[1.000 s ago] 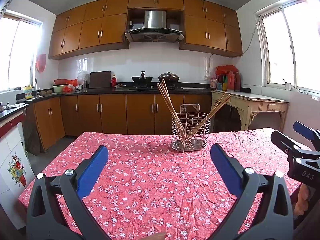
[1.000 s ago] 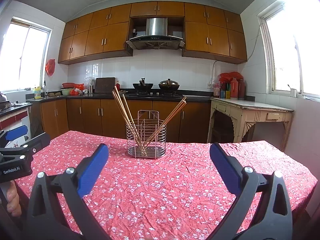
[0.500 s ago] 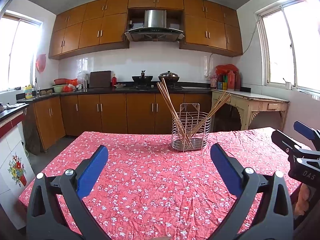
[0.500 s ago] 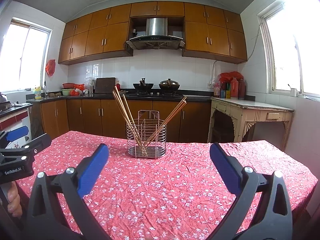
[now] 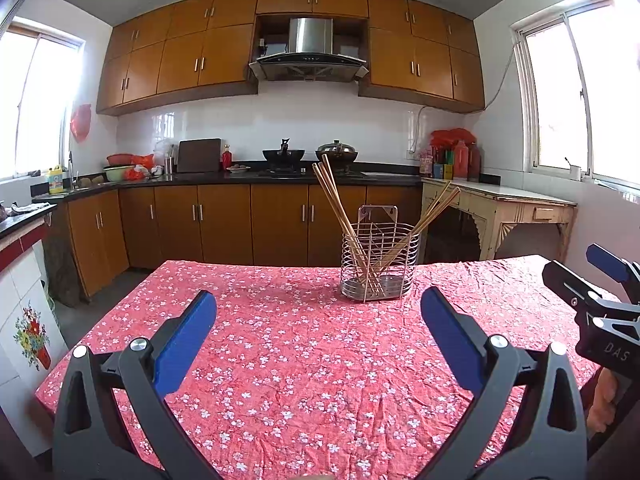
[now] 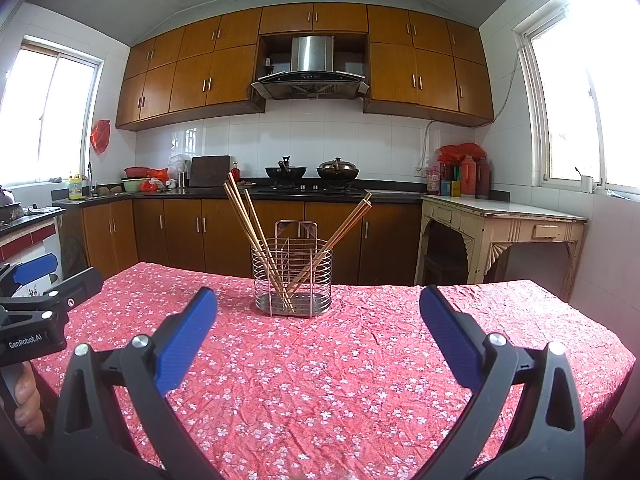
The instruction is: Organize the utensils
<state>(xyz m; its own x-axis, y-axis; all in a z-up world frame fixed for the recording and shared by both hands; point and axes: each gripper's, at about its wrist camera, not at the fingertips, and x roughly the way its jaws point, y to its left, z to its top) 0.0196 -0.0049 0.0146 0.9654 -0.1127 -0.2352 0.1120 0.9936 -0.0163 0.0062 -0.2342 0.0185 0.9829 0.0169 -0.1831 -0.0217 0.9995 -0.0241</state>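
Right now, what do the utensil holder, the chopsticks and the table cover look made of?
Utensil holder: shiny metal wire, probably stainless or chromed steel; it glints and you see through its rings.
Chopsticks: matte tan sticks, likely wood or bamboo; grain not resolvable.
Table cover: red floral sheet, creased all over; thin fabric or plastic film, can't tell which.

Home kitchen: wooden cabinets (image 5: 208, 60), range hood (image 5: 310, 54), woks (image 6: 286, 172).

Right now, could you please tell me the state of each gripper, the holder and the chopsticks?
left gripper: open, empty, above the tablecloth.
right gripper: open, empty.
wire holder: upright on the table.
chopsticks: all standing in the holder, leaning left and right.
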